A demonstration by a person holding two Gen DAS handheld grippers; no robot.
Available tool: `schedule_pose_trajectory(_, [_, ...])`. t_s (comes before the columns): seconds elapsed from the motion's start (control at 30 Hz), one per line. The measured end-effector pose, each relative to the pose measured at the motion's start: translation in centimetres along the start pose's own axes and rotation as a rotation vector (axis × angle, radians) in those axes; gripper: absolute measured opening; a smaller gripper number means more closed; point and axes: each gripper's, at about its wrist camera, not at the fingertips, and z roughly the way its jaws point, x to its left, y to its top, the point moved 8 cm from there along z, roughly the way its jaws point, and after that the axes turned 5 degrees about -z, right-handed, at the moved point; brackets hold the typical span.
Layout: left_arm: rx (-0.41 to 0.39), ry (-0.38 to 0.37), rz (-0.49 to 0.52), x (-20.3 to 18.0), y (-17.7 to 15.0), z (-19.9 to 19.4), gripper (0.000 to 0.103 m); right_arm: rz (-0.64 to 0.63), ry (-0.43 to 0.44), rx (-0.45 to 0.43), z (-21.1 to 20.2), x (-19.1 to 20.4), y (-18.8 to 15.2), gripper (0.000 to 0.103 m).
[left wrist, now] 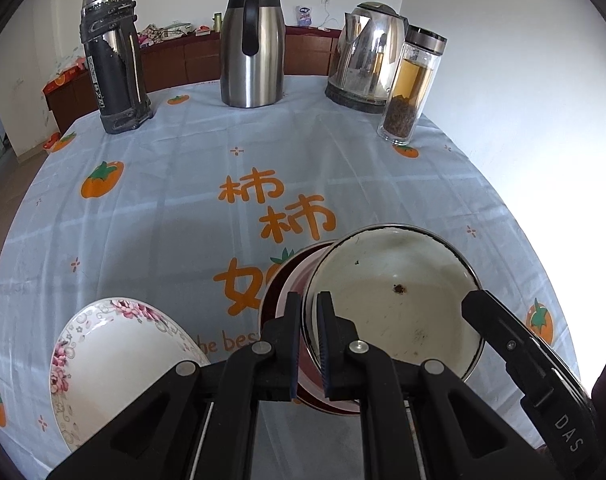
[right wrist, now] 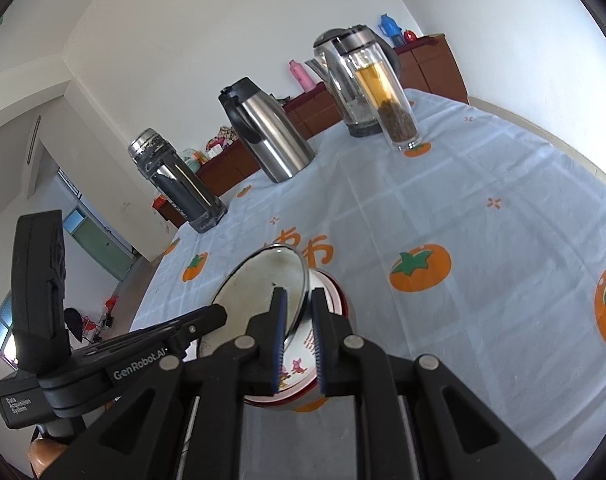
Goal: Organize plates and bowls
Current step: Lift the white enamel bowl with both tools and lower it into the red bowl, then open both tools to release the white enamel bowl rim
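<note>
The left gripper [left wrist: 310,300] is clamped on the left-hand rim of a white enamel bowl [left wrist: 395,304] — one finger inside the wall, the other outside — while the right gripper [right wrist: 299,300] pinches the opposite rim the same way, so the bowl hangs between the two. It sits in or just above a red-rimmed bowl [left wrist: 281,300] with cartoon prints on its side; whether they touch is hard to tell. Both are over the persimmon-print tablecloth [left wrist: 163,208], with a floral plate [left wrist: 115,356] to the left — apart from them.
</note>
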Motion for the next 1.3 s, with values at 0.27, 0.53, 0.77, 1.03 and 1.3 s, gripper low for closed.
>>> schedule_pose_trajectory(0.27, [0.014, 0.012, -0.007, 0.3, -0.4, 0.8, 0.009, 0.01, 0.006, 0.017, 0.8, -0.4, -0.5, 0.012])
schedule_pose_trajectory(0.53, [0.013, 0.018, -0.011, 0.5, -0.3, 1.2, 0.009, 0.009, 0.008, 0.021, 1.1, -0.4, -0.6, 0.012])
schedule_pose_trajectory(0.77, [0.019, 0.036, -0.017, 1.0, -0.4, 1.9, 0.009, 0.014, 0.008, 0.042, 2.2, -0.7, -1.2, 0.012])
schedule_pose_trajectory(1.03, [0.0, 0.052, -0.007, 1.1, -0.3, 2.0, 0.009, -0.012, 0.0, 0.027, 2.4, -0.5, -1.1, 0.012])
schedule_pose_trajectory(1.3, [0.001, 0.063, -0.011, 1.1, -0.2, 2.1, 0.009, -0.012, 0.022, 0.011, 2.3, -0.5, -1.2, 0.014])
